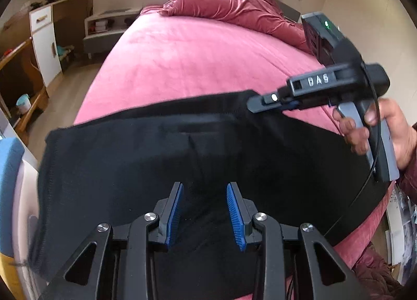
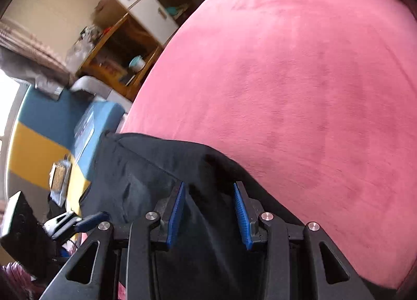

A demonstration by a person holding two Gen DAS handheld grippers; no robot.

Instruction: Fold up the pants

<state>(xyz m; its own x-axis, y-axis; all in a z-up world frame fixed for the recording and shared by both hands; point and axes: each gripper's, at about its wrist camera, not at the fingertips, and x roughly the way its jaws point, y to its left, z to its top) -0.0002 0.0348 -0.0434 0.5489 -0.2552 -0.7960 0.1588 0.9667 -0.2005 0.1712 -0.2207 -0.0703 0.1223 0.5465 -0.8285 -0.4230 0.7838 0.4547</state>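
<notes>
Black pants (image 1: 156, 156) lie spread across the near end of a pink bed (image 1: 195, 60). My left gripper (image 1: 205, 187) hovers over their middle, its blue pads apart with only flat black cloth below them. A hand (image 1: 393, 133) holds my right gripper (image 1: 260, 103) at the pants' far right edge. In the right wrist view the right gripper (image 2: 209, 186) stands open above a raised fold of the pants (image 2: 146, 174), and the pads do not press on it. The left gripper (image 2: 91, 219) shows at the lower left.
A crumpled red duvet (image 1: 234, 10) is heaped at the head of the bed. A white cabinet (image 1: 44, 41), wooden shelves (image 2: 122, 47) and a low nightstand (image 1: 106, 23) stand along the left side. A blue and yellow padded thing (image 2: 39, 130) sits beside the bed's near corner.
</notes>
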